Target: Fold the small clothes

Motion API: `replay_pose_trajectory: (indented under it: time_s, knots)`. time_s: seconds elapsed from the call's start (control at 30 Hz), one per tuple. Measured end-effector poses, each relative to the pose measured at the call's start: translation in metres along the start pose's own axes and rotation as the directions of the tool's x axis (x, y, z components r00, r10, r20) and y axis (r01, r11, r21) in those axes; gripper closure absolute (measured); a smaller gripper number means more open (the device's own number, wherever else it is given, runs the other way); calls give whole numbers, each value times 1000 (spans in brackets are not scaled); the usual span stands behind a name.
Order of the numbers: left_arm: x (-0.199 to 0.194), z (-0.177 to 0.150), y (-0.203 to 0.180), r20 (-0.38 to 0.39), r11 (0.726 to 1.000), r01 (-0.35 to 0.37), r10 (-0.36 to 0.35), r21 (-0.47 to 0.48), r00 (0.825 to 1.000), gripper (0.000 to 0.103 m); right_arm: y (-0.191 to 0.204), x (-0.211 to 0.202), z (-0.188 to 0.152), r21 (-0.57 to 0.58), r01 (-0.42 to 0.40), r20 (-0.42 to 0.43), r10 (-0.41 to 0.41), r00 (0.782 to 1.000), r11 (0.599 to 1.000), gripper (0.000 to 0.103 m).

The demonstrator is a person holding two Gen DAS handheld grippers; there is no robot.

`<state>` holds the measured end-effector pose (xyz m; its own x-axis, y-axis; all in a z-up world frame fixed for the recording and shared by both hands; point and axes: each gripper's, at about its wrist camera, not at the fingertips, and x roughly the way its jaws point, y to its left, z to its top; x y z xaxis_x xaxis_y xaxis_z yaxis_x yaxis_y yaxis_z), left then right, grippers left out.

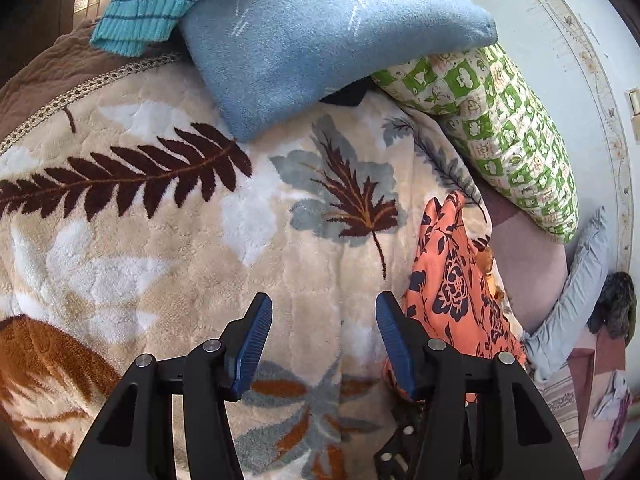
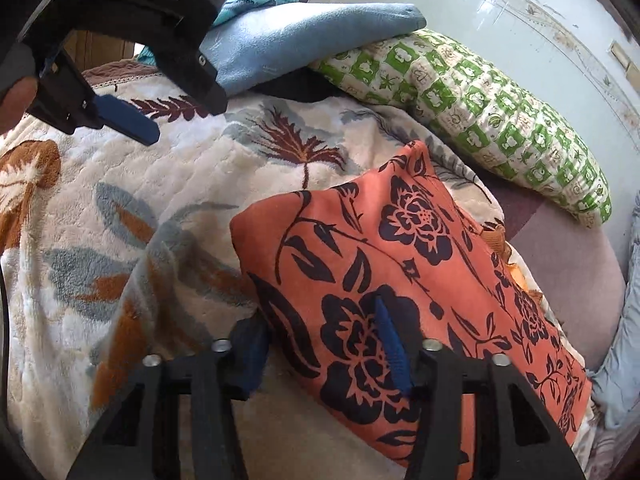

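Although the bed is heaped with other fabric, the piece that matters here is the orange cloth (image 2: 404,264), a thin printed garment with dark flowers, lying on the leaf-patterned blanket (image 2: 168,216) toward the bed's right side. It looks already doubled over into a rough rectangle, with one corner pointing up toward the green pillow (image 2: 492,112).

The right gripper (image 2: 320,348) sits at the cloth's near left corner with its jaws spread wide. One finger rests on top of the printed fabric, while the other is down beside the left edge, at or just under it. I cannot tell whether any fabric lies between them, and nothing is pinched. The left gripper (image 1: 324,340) hovers over bare blanket just left of the cloth, jaws also wide apart and holding nothing.

By my guess the cloth is very light and limp, with no stiffness at all. It would drape and sag the instant it is lifted, and the weave looks smooth enough to slide on itself. The plush blanket beneath is thick and could get caught in a deep bite. The best hold, I would say, is right at a corner or along the folded edge, taking all layers together in a shallow pinch. One gripper at each near corner would keep the edge taut.

The blue towel (image 1: 320,40) and striped knit (image 1: 148,12) lie well apart at the head of the bed.
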<state>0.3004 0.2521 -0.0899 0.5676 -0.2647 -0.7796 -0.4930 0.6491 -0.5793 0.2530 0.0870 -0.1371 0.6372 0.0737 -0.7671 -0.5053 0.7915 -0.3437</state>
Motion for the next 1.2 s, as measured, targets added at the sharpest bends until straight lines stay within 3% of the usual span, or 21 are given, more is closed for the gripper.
replay_pose_trajectory:
  time_s: [0.03, 0.13, 0.27, 0.47, 0.57, 0.67, 0.7, 0.77, 0.8, 0.97, 1.0, 1.1, 1.13, 1.2]
  knots:
    - [7, 0, -4, -19, 1000, 4, -4, 4, 1000, 49, -6, -4, 0, 31, -19, 16, 18, 1000, 999, 87]
    - [34, 4, -23, -107, 996, 92, -88, 24, 990, 49, -23, -22, -4, 90, -45, 80, 38, 996, 995, 92]
    - [79, 26, -51, -254, 967, 254, -243, 12, 936, 48, -38, -34, -12, 150, -94, 122, 76, 990, 984, 93]
    - [135, 51, -82, -366, 969, 242, -209, 45, 907, 43, -44, -35, -16, 170, -134, 144, 110, 983, 976, 93]
    - [142, 60, -81, -363, 950, 311, -295, -15, 884, 43, -45, -33, -17, 182, -153, 146, 127, 981, 971, 93]
    - [131, 65, -61, -248, 872, 472, -490, -131, 836, 41, -45, -32, -18, 191, -169, 148, 142, 979, 967, 93]
    - [127, 67, -57, -222, 862, 490, -507, -129, 833, 37, -45, -32, -18, 192, -173, 148, 146, 978, 966, 93]
    - [129, 69, -59, -239, 906, 417, -421, -70, 875, 34, -45, -31, -19, 196, -178, 150, 150, 977, 964, 93]
    - [132, 69, -62, -261, 923, 382, -379, -40, 888, 34, -45, -31, -19, 200, -180, 152, 151, 977, 963, 93]
    - [140, 69, -82, -303, 928, 372, -350, 14, 886, 34, -45, -29, -20, 207, -186, 147, 157, 976, 961, 93]
    - [141, 69, -89, -309, 932, 360, -329, 48, 892, 34, -45, -29, -20, 207, -189, 147, 160, 976, 960, 93]
    - [151, 63, -108, -332, 956, 242, -176, 168, 927, 33, -48, -28, -20, 215, -197, 148, 167, 975, 957, 93]
    - [157, 59, -113, -343, 960, 193, -114, 205, 932, 33, -48, -28, -20, 216, -198, 148, 168, 975, 956, 93]
    - [158, 53, -128, -338, 953, 154, -59, 261, 939, 33, -48, -27, -19, 215, -200, 146, 171, 974, 956, 93]
